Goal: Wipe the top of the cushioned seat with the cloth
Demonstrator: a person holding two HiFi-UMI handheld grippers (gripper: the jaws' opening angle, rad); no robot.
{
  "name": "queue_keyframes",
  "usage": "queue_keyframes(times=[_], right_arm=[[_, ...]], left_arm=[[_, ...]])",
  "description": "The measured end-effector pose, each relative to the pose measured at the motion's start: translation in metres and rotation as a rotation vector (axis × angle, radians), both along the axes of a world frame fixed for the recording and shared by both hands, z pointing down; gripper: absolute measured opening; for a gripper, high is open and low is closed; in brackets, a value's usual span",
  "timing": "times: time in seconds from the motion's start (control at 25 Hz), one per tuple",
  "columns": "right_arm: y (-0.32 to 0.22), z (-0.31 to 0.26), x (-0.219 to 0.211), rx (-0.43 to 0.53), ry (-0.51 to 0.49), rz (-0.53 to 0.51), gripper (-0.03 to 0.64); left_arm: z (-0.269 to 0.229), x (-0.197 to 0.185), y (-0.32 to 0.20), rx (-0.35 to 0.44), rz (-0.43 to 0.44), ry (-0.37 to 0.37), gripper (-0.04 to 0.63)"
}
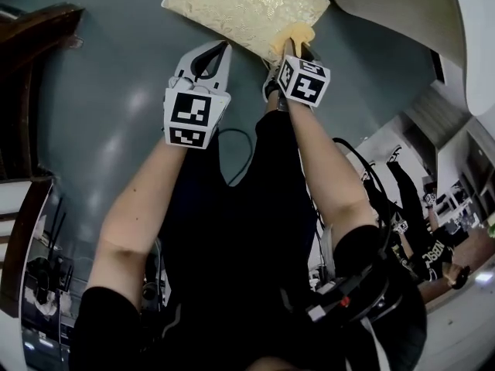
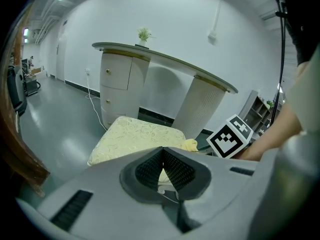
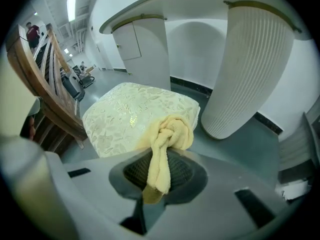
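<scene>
**A:** Yellow terry cloth (image 3: 167, 134): which gripper has it?

**B:** The right gripper (image 3: 159, 159). Its jaws are clamped on the cloth. A knotted wad bulges out past the tips, and a short tail hangs back between the pads.

**A:** Where is that wad against the seat?

**B:** At the near right corner of the square cushioned seat (image 3: 130, 111), which is covered in pale gold fabric with a leaf pattern. In the head view the cloth (image 1: 294, 34) sits right at the seat's (image 1: 244, 6) near edge, with the right gripper (image 1: 292, 49) behind it. Whether it presses on the top or only meets the rim, I cannot tell.

**A:** And the left gripper?

**B:** The left gripper (image 2: 163, 153) holds nothing, and its ribbed pads meet at the tips. In the head view it (image 1: 224, 47) hangs over the grey-green floor (image 1: 116, 91), just beside the seat's near edge and to the left of the right gripper.

**A:** What lies in front of it?

**B:** The seat (image 2: 135, 136), with the cloth (image 2: 190, 144) at its right corner. The right gripper's black-and-white marker cube (image 2: 230, 136) is just beyond that.

**A:** What is around the seat?

**B:** A curved white counter (image 2: 165, 59) stands behind it on a ribbed white pedestal (image 3: 250, 69), with a small green plant (image 2: 144, 34) on top. A dark wooden frame (image 3: 52, 99) stands to the seat's left.
</scene>
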State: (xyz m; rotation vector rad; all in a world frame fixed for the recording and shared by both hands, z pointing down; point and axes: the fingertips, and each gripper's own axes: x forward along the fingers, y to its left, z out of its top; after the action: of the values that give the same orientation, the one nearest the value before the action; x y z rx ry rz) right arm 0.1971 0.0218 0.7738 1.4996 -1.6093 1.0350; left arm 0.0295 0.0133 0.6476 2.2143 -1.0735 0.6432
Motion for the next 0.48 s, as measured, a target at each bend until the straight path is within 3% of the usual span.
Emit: queue_keyframes(times=[0.48], right_arm=[[0.039, 0.001, -0.029, -0.075, -0.027, 0.055, 0.057]], left_arm=[[-0.011, -0.013, 0.007, 0.010, 0.010, 0.009, 0.003]])
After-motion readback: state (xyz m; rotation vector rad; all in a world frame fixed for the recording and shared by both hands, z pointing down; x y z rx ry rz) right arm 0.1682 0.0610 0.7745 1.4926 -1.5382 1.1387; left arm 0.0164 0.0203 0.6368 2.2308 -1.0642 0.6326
